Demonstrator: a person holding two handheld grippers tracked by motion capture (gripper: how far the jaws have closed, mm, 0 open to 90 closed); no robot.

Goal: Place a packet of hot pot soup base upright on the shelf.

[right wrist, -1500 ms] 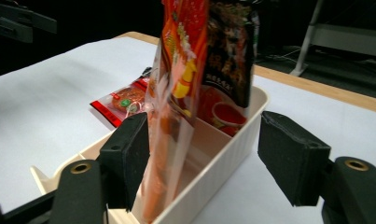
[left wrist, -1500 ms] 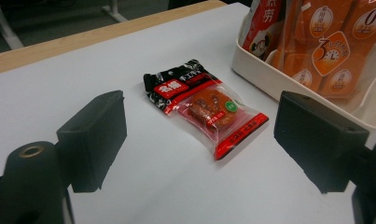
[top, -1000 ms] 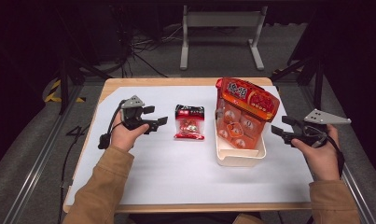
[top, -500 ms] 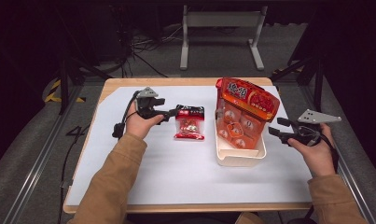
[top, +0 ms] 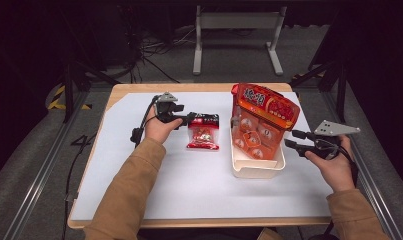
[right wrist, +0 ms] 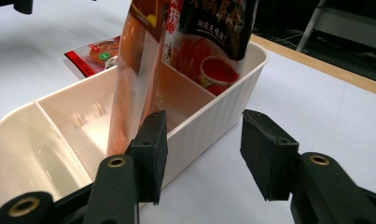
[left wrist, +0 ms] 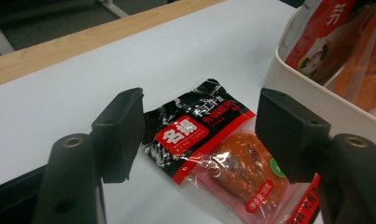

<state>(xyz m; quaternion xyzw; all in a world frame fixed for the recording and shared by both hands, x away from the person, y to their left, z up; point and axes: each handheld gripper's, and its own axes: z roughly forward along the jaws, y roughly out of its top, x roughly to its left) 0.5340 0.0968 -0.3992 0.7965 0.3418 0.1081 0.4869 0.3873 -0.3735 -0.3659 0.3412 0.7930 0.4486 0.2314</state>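
The left gripper (top: pixel 191 118) has come in from the nine o'clock side of the counter (top: pixel 139 180) since a second ago and now sits at the top edge of the small snack packet (top: pixel 204 132), which lies flat on the white sheet near the middle, just at nine o'clock of the cream bin (top: pixel 259 167). In the left gripper view the jaws straddle the packet's (left wrist: pixel 209 140) black header strip; they have just been closing, yet they are about half open and I see a gap on the right side, so nothing is pinched yet. To my eye a grasp is about to land.

The right gripper (top: pixel 295 140) hovers at three o'clock of the bin, hardly shifted. Its jaws have also just been closing; in the right gripper view they bracket the bin's near wall (right wrist: pixel 209 121), one pad inside and one out, not pressing. The big red bag (top: pixel 264 107) stands upright in the bin. I'd guess the right hand means to steady the bin while the packet is brought over.
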